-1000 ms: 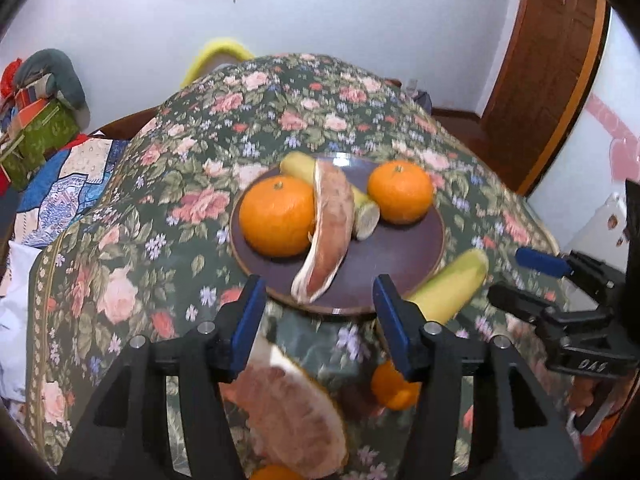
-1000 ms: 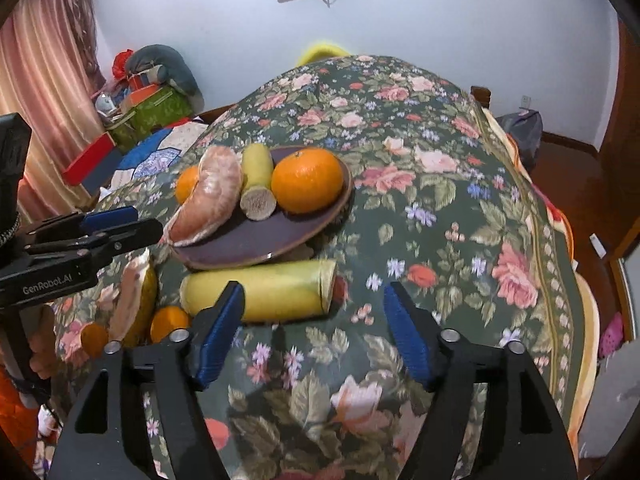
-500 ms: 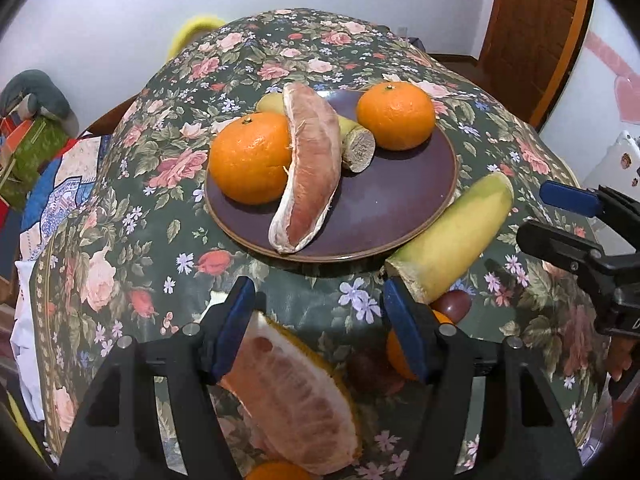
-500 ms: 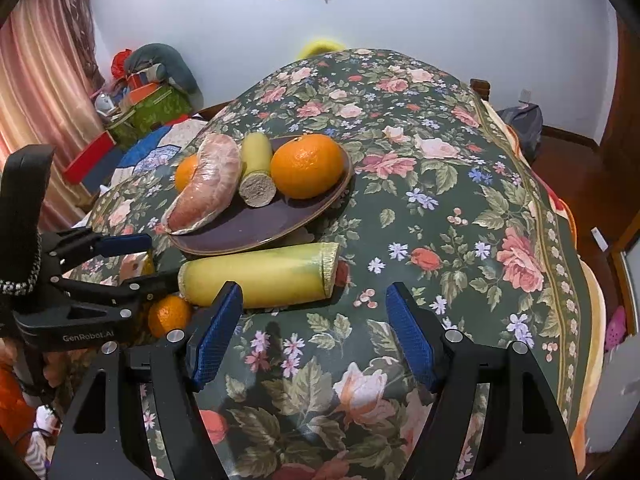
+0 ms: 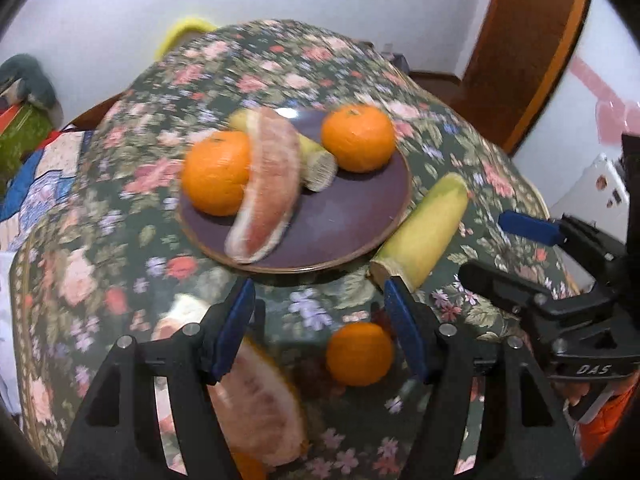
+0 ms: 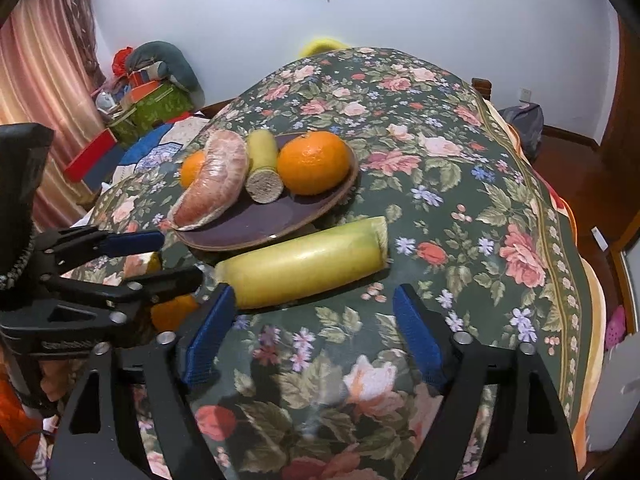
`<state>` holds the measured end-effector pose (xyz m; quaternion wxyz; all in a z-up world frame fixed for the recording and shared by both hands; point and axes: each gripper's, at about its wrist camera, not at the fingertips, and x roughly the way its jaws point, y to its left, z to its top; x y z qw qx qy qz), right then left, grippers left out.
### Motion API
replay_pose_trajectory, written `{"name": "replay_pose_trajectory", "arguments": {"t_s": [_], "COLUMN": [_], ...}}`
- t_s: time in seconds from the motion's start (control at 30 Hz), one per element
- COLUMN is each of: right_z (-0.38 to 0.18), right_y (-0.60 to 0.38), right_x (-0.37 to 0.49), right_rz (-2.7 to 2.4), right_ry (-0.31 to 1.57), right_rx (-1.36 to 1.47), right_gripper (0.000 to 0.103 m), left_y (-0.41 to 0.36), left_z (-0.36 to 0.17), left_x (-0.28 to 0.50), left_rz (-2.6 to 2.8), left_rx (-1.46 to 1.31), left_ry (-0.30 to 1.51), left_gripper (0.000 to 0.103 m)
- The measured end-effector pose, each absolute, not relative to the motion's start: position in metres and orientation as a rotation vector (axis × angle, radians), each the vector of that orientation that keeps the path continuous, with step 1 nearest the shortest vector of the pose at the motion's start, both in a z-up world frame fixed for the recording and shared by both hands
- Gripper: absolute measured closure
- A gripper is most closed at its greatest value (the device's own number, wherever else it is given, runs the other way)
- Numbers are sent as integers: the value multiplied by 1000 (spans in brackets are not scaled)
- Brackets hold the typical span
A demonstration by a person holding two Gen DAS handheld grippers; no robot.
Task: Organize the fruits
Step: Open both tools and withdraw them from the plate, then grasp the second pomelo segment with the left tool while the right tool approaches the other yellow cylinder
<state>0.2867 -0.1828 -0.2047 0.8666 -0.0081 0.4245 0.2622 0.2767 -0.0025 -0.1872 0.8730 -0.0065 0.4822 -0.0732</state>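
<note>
1. Both pairs of jaws are held spread and empty: the left gripper [image 5: 320, 320] at lower centre of its view, the right gripper [image 6: 312, 332] at lower centre of its own.
2. The plate [image 6: 256, 224], left of centre in the right view, already carries two oranges, a pomelo segment and a cane piece.
3. The loose sugarcane piece [image 6: 304, 266] lies on the floral cloth [image 6: 460, 200] just below the plate; it is judged stiff, fairly heavy and smooth-skinned, best gripped across its middle.
4. A small orange [image 5: 359, 354] and a soft, easily crushed pomelo wedge [image 5: 256, 412] are seen low in the left view.
</note>
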Motion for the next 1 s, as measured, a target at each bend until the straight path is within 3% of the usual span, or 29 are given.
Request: {"name": "replay_pose_trajectory", "arguments": {"t_s": [0.23, 0.47, 0.6, 0.7, 0.77, 1.0], "right_z": [-207, -224, -228, -224, -222, -223], "right_y": [-145, -124, -137, -150, -154, -184], "right_x": [290, 300, 301, 294, 287, 277], "right_rz": [562, 454, 477, 501, 486, 441], "right_ry": [890, 926, 963, 967, 954, 954], "right_rx": [-80, -179, -144, -110, -137, -148], "right_gripper": [19, 14, 31, 51, 57, 57], "left_y": [60, 87, 77, 64, 58, 51], "left_z": [-162, -169, -178, -183, -187, -209], "left_x": [246, 228, 224, 221, 219, 225], "left_rz": [-39, -10, -45, -61, -69, -36], "left_rx": [-125, -199, -203, -202, -208, -222], "left_ry": [941, 959, 987, 995, 1002, 1063], "left_gripper": [33, 33, 31, 26, 20, 19]}}
